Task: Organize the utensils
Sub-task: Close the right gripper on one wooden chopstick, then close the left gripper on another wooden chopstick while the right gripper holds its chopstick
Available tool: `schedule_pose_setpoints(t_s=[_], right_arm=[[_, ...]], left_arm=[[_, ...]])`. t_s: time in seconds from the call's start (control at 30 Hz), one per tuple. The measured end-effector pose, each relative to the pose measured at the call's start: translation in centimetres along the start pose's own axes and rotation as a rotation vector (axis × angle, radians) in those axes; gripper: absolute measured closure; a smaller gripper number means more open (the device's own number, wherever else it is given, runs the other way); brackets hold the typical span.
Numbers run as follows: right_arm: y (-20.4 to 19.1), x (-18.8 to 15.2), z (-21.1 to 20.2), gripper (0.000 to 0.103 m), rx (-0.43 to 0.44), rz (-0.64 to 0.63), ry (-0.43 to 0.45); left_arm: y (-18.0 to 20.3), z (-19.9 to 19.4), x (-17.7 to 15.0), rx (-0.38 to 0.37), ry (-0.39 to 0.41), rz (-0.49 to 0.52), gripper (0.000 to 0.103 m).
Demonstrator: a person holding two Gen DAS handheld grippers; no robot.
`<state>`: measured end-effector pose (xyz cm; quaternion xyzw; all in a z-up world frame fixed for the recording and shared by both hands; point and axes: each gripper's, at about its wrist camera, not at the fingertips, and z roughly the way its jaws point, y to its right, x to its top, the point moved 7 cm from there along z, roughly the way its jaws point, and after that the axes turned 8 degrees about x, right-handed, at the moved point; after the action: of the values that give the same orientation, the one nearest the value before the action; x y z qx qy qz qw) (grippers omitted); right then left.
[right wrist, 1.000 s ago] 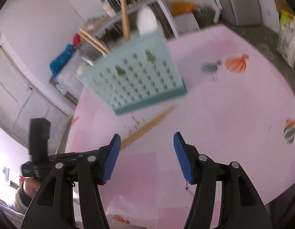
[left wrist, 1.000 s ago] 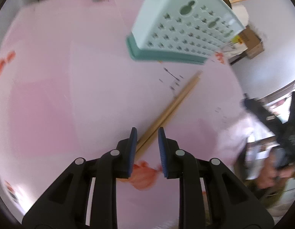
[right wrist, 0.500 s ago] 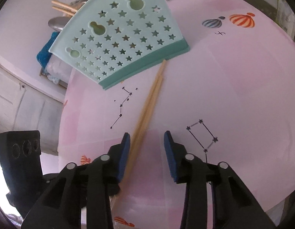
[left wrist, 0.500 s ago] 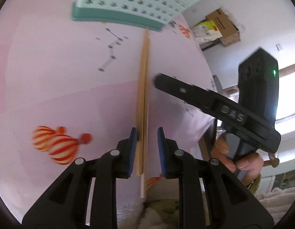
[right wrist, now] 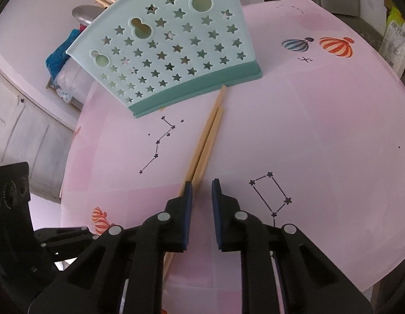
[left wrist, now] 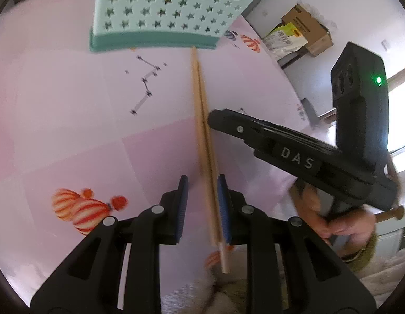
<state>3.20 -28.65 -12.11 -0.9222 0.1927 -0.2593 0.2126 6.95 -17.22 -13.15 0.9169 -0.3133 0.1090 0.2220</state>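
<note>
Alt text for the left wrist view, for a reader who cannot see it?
A pair of wooden chopsticks lies on a pink table between the left gripper's blue pads, running up to a mint star-cut utensil holder; the right gripper reaches in beside them.

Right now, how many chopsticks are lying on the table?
2: the chopsticks lie side by side on the pink table, running from the teal holder toward the grippers. Others may be hidden.

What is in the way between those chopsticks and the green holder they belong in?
Nothing visible. The chopsticks lie on bare pink table, their far tips almost at the foot of the holder. Only printed stars and balloons lie around them. The holder already has utensils in it, but its top is out of view.
</note>
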Motion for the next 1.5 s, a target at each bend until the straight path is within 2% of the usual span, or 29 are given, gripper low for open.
schedule_pose_setpoints(t_s=[0.23,0.43,0.73,0.87,0.93,1.0,1.07,1.43,1.5], right_arm=[[-1.1,0.3,0.7,0.088,-0.030,-0.062,-0.012],[-1.7,0.7,1.3,0.092,-0.077,-0.123,-0.021],[1.2,0.7,-0.4,0.097,-0.125,-0.090,0.005],[2.9,0.6,-1.4,0.097,-0.132,-0.058,0.018],[3.3,0.5,-1.6,0.097,-0.130,-0.045,0.022],[3.7,0.3,-1.9,0.097,-0.124,-0.039,0.025],[3.8,0.3,-2.0,0.097,-0.122,-0.039,0.026],[2.7,0.5,-1.3,0.097,-0.060,-0.055,0.005],[2.0,0.5,-0.8,0.097,-0.050,-0.073,-0.001]], left_arm=[[-0.8,-1.0,0.3,0.079,0.045,0.052,0.082],[-0.1,-1.0,0.7,0.087,0.064,0.106,0.075],[0.7,0.6,2.2,0.181,0.084,0.211,0.074],[1.1,1.3,2.8,0.234,0.103,0.254,0.076],[1.2,1.3,2.8,0.243,0.104,0.260,0.084],[1.1,1.1,2.6,0.249,0.097,0.252,0.096],[0.8,0.9,2.3,0.239,0.086,0.229,0.098],[-4.3,-2.3,-1.3,0.212,0.030,0.013,0.097],[-4.7,-2.8,-1.1,0.190,0.035,-0.013,0.085]])
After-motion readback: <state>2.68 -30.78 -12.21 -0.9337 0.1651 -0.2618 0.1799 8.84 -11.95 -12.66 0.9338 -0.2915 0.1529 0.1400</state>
